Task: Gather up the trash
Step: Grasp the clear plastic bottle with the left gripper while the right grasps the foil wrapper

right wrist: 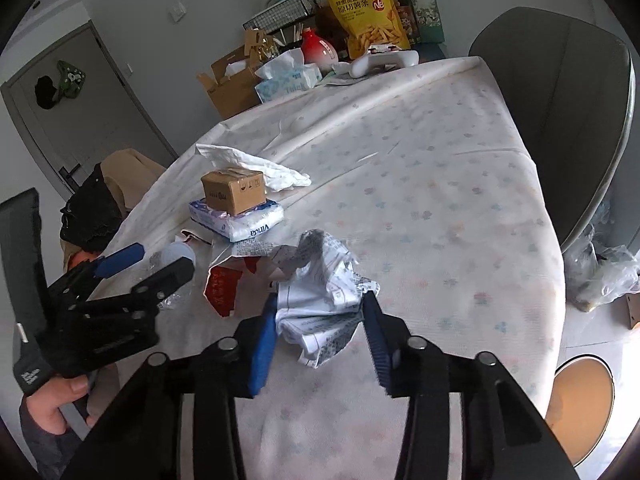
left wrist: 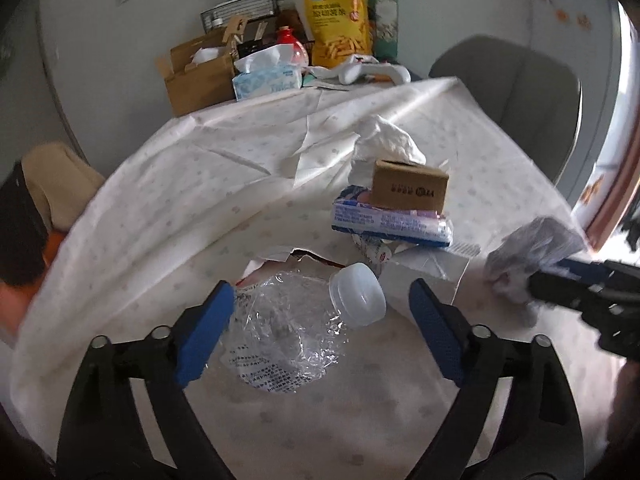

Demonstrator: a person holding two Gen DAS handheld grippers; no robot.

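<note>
tablecloth (right wrist: 420, 184): "vinda" tissue pack (right wrist: 240, 220).

A crushed clear plastic bottle (left wrist: 296, 328) with a white cap lies on its side on the tablecloth. Nearby, a crumpled printed paper wrapper (right wrist: 320, 300) sits bunched up, beside torn red-and-white packaging (right wrist: 224, 284).

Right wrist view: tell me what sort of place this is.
Most likely a home dining room: a table under a floral tablecloth, a grey chair pulled up to it, and a yellow snack bag with a tissue box at the far end.
</note>
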